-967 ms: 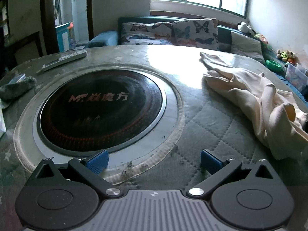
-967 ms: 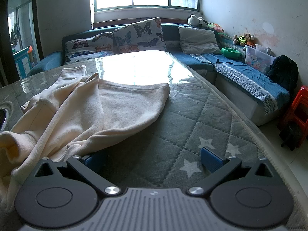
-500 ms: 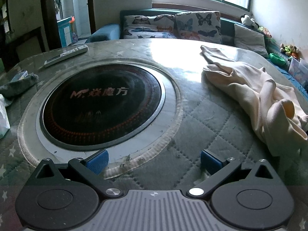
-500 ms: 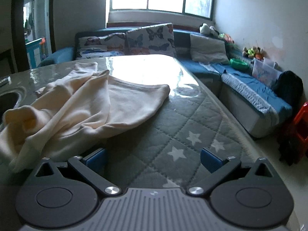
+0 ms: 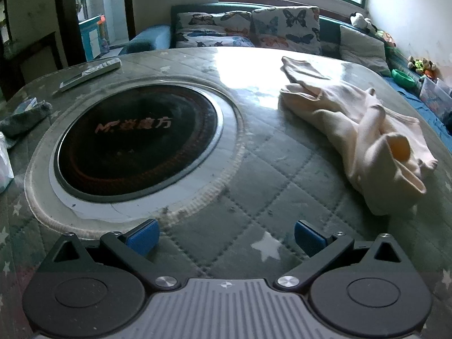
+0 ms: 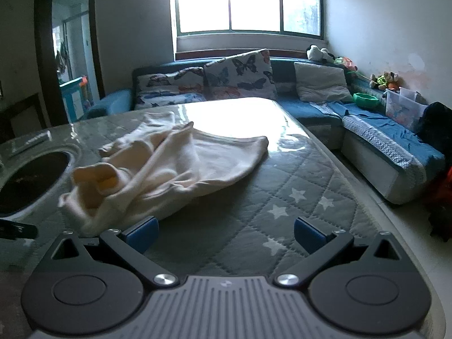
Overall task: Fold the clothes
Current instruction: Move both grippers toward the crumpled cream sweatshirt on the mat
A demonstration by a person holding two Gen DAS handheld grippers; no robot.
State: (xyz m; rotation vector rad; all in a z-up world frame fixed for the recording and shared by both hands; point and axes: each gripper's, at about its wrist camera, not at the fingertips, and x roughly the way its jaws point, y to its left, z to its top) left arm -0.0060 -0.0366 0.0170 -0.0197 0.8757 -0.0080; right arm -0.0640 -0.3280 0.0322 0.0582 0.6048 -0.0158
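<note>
A crumpled cream garment (image 5: pixel 353 130) lies on the quilted grey table cover (image 5: pixel 268 192), at the right in the left wrist view and left of centre in the right wrist view (image 6: pixel 180 169). My left gripper (image 5: pixel 226 238) is open and empty, above the cover near the table's front, with the garment off to its right. My right gripper (image 6: pixel 224 236) is open and empty, with its left finger just in front of the garment's near edge.
A round black cooktop (image 5: pixel 135 141) is set into the table's left part. A remote (image 5: pixel 90 73) and a dark cloth (image 5: pixel 22 118) lie at the far left. A blue sofa (image 6: pixel 367 118) with cushions runs behind and to the right of the table.
Both grippers have pulled back and risen, so the garment sits farther from each camera. Both stay open and empty. The garment has not moved.
</note>
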